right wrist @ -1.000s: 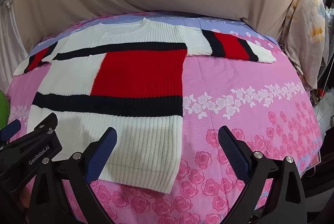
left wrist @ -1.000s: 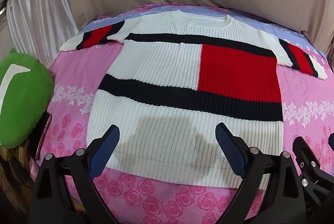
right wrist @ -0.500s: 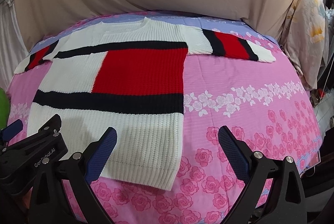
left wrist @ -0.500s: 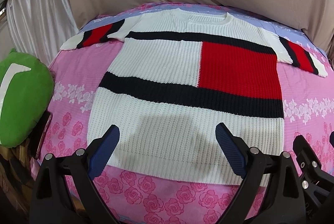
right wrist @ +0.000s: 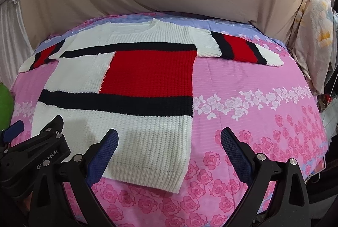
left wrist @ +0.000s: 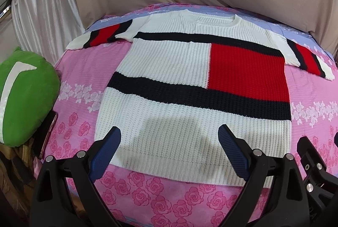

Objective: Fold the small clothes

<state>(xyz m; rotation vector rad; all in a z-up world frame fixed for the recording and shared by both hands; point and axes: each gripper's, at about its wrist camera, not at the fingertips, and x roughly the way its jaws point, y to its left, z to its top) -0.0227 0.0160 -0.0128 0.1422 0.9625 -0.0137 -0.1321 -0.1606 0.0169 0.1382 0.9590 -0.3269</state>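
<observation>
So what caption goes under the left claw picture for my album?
Open left claw above the hem of a white, red and black sweater lying flat on a pink rose bedsheet.

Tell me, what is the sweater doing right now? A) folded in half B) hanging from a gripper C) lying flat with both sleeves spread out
C: the sweater lies flat on the pink bedsheet, both sleeves out to the sides, and neither open gripper holds it.
</observation>
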